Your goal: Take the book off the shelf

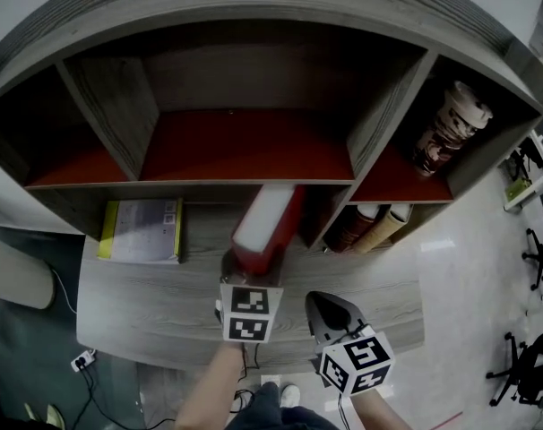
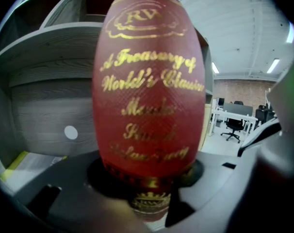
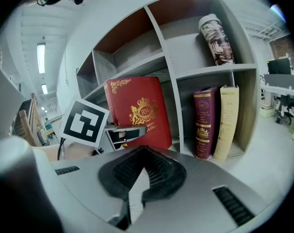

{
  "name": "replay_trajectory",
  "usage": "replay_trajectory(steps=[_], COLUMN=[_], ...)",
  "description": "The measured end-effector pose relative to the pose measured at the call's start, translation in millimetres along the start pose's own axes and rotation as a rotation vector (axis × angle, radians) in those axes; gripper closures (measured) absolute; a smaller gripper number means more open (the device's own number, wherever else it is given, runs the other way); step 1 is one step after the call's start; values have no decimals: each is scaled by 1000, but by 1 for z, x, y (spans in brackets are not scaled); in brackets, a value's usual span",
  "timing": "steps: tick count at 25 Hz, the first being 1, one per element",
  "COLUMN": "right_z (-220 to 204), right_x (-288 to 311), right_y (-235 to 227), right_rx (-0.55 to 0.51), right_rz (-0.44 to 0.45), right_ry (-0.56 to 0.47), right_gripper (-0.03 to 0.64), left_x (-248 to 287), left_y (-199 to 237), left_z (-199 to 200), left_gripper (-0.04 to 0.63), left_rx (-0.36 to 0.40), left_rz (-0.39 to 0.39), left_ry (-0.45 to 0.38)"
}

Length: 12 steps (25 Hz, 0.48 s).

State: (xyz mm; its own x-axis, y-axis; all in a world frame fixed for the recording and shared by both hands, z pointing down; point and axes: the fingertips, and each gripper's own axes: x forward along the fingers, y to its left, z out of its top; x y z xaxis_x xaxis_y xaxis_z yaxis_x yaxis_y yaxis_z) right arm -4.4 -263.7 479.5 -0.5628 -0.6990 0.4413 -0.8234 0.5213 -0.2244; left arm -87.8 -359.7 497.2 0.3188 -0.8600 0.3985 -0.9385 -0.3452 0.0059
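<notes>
Shelf stood ahead of both tongs. Red book was upright at the shelf's front edge, its lower spine pinched between the left gripper jaws. Right gripper, just right of the book: jaws pressed together, empty.

Head view looks steeply down on the shelf; both gripper views face it closely (sharing the red book).

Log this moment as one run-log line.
left tongs: shut on red book | right tongs: shut, empty | red book: in front of shelf
</notes>
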Motion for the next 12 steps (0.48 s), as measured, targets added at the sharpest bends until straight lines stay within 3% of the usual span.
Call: replay_trajectory(steps=[12], right_z=[10], right_x=[-26], right_y=[15], right_rx=[-36], right_rz=[19], right_ry=[-45], right_gripper=[609], left_x=[-45], left_y=[-17], left_z=[-2], left_gripper=[386], left_rx=[6], left_rz=[21], left_ry=[-3])
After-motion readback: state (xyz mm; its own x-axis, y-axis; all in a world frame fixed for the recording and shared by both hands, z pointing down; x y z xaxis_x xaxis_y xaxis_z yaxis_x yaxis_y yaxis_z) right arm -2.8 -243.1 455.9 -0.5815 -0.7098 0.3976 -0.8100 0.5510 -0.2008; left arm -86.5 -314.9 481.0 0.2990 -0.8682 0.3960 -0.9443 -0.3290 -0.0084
